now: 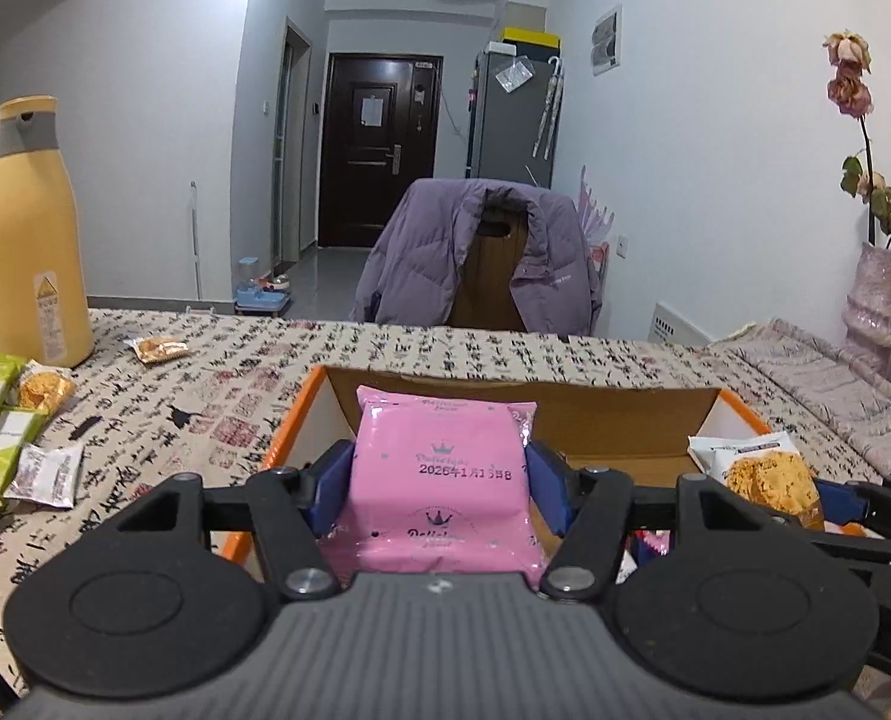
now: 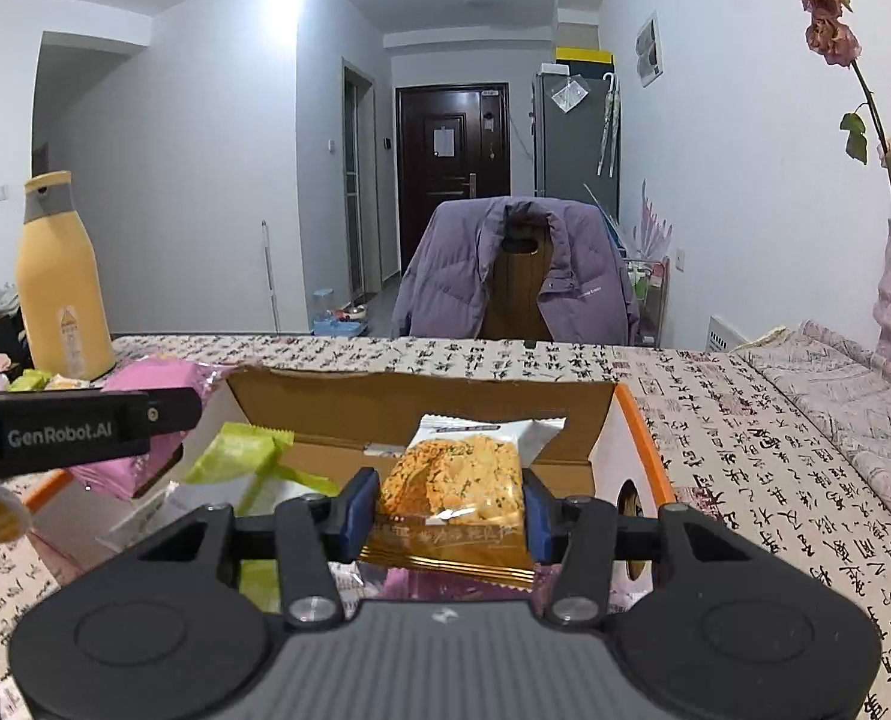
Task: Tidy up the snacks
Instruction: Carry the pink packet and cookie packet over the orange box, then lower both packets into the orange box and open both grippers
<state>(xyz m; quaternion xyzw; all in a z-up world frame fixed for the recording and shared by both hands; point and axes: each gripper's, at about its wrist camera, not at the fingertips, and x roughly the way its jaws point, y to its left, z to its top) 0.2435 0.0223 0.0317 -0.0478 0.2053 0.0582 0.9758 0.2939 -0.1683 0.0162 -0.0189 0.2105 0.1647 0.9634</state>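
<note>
Two grippers, each clamping a snack over the box.

Left wrist view: the left gripper (image 1: pixel 439 480) pinches a pink pack (image 1: pixel 439 474) above the box (image 1: pixel 301 414). Right wrist view: the right gripper (image 2: pixel 451 510) grips a cracker pack (image 2: pixel 463 486) over the same box (image 2: pixel 631 420), beside a green pack (image 2: pixel 241 456).

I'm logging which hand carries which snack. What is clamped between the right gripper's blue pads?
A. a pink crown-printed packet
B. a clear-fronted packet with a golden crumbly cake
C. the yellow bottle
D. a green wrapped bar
B: the right gripper pinches the clear-fronted golden cake packet above the open orange-edged cardboard box; the pink packet sits in the left gripper.
</note>
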